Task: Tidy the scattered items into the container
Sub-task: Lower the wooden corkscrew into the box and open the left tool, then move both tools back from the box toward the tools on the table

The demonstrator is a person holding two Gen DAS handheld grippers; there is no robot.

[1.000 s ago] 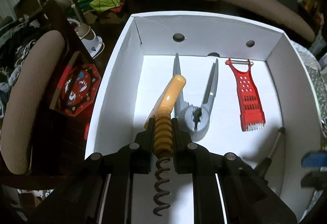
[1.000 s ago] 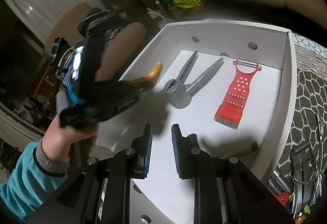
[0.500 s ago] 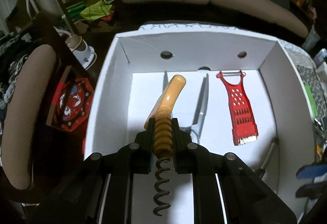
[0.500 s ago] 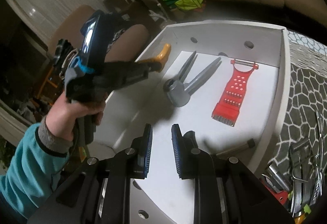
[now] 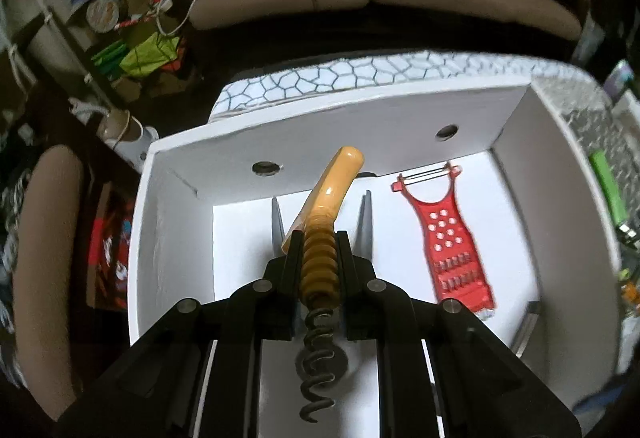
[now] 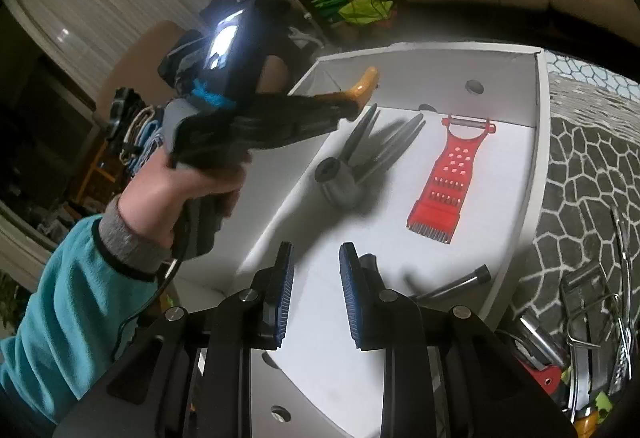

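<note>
My left gripper (image 5: 319,238) is shut on a corkscrew (image 5: 332,190) by its ribbed orange handle, and the dark spiral hangs down behind the fingers. It hovers inside a white box (image 5: 168,238), over a grey two-armed tool (image 5: 363,222). A red grater (image 5: 452,238) lies flat to the right. In the right wrist view a hand (image 6: 180,194) holds the left gripper (image 6: 344,106) above the box's left wall (image 6: 280,198). My right gripper (image 6: 316,278) is over the box's near end, its jaws opening with nothing between the blue pads.
A black-handled tool (image 6: 460,282) lies by the box's right wall. Several metal utensils (image 6: 592,302) are heaped on the honeycomb-patterned cloth (image 6: 580,158) to the right. A green lighter (image 5: 610,186) lies beyond the box. A sofa and a chair stand behind.
The left gripper has carried the corkscrew toward the box's far wall, now over the grey tool. The right gripper's pads have parted slightly.
</note>
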